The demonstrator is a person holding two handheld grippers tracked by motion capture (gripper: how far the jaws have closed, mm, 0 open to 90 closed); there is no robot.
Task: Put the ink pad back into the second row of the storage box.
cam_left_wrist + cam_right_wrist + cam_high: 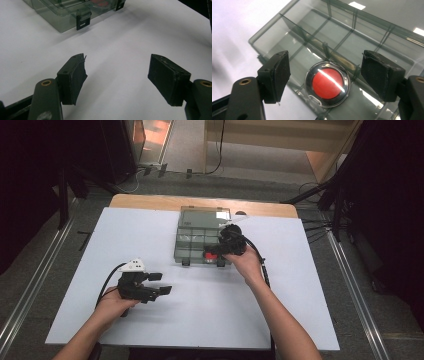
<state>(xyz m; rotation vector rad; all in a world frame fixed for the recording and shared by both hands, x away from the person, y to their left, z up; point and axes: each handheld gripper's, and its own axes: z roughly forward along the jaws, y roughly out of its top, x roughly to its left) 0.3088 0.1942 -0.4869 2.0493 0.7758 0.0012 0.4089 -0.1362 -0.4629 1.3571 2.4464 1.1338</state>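
Right gripper point(324, 75) hangs open over the red-capped round case point(327, 83) lying in the organizer box point(372, 37); left gripper point(117, 80) is open above the counter point(120, 50).

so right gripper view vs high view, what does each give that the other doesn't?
Right gripper view: the red round piece close up under a clear domed cover with a bright glare streak, lying in the box, and the partition walls between compartments.

High view: the whole white table, both forearms, and the left gripper open over bare surface, apart from the box.

Both: the smoky clear compartment box with the red piece at its near right, and the right gripper over it, jaws apart and not pressing on it.
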